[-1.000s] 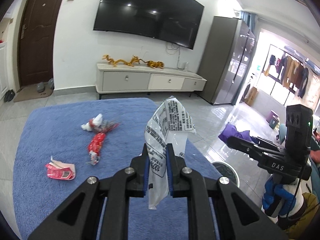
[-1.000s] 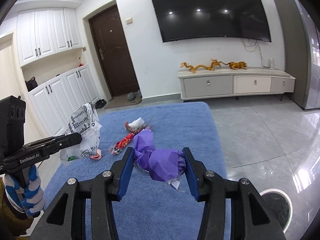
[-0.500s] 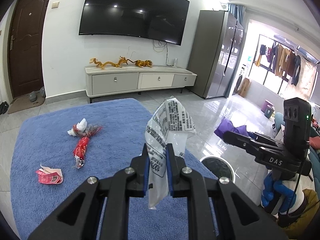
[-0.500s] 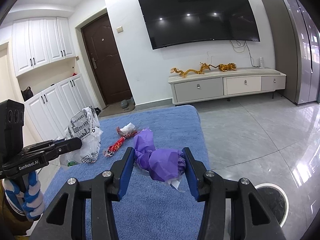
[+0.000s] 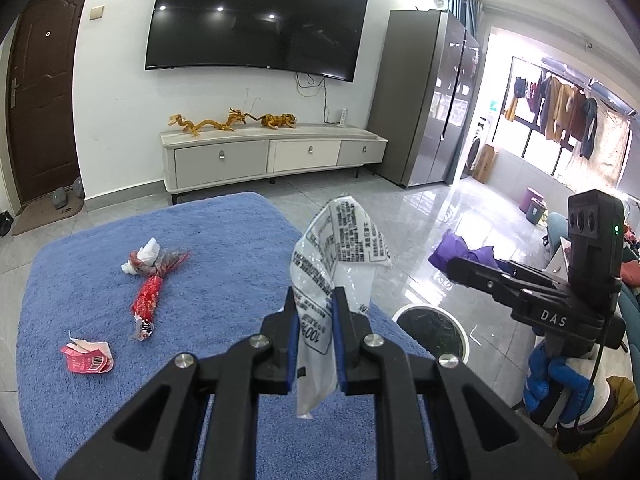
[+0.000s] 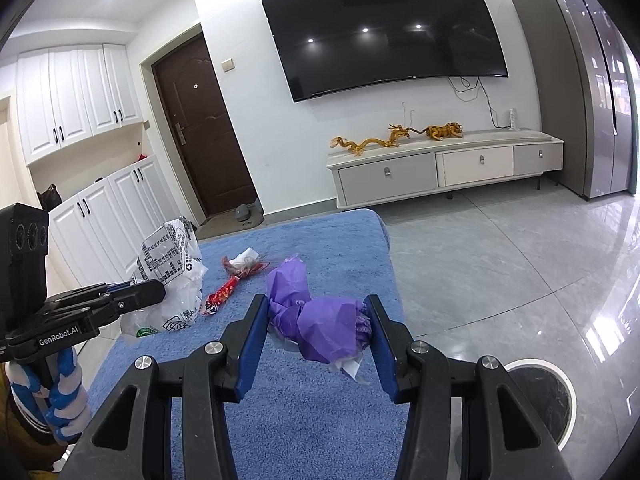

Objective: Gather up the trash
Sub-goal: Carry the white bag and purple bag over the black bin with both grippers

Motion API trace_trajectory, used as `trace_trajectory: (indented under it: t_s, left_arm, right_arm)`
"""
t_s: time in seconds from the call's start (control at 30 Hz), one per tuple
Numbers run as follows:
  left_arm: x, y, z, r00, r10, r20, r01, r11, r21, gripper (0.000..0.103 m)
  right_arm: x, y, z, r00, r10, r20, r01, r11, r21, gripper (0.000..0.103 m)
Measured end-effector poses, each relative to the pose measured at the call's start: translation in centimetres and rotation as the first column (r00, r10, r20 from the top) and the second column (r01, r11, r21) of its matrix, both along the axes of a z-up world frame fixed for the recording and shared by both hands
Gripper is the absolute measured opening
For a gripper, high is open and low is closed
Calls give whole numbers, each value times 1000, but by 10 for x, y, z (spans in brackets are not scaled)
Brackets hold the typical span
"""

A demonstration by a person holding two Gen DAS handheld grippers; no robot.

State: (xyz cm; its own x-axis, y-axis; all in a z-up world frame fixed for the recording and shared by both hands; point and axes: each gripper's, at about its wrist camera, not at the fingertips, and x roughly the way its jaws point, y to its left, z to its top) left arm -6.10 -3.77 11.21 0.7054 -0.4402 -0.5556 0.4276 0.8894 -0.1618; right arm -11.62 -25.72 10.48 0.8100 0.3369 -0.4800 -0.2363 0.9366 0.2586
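My left gripper is shut on a white printed plastic bag and holds it above the blue carpeted table; the bag also shows in the right wrist view. My right gripper is shut on a crumpled purple wrapper, held above the table's right part. The right gripper and its purple wrapper show at the right of the left wrist view. On the table lie a red wrapper with white tissue and a flat red packet.
A round white-rimmed bin stands on the floor by the table's right edge, also low right in the right wrist view. A TV cabinet stands along the far wall. Grey tiled floor surrounds the table.
Both grippers have risen and drawn back a little, holding their loads. The view has shifted so the bin shows more. The trash on the table has not moved.
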Motion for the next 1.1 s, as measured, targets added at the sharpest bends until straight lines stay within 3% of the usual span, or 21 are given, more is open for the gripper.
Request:
trace_trajectory:
  t_s: [0.3, 0.57, 0.87, 1.1]
  left_arm:
    - [7, -23, -1, 999, -39, -8, 39, 999, 19, 14]
    - [31, -92, -4, 986, -164, -21, 164, 985, 42, 14]
    - [70, -204, -37, 945, -310, -103, 319, 943, 90, 14]
    - [98, -285, -83, 898, -384, -213, 414, 903, 114, 14]
  right_arm:
    - [-4, -14, -2, 999, -38, -6, 38, 999, 10, 46]
    - [-11, -70, -11, 986, -168, -22, 168, 986, 9, 46]
    - [-16, -167, -44, 925, -368, -95, 370, 929, 12, 46]
    - [-7, -230, -98, 866, -450, -218, 470, 882, 42, 46]
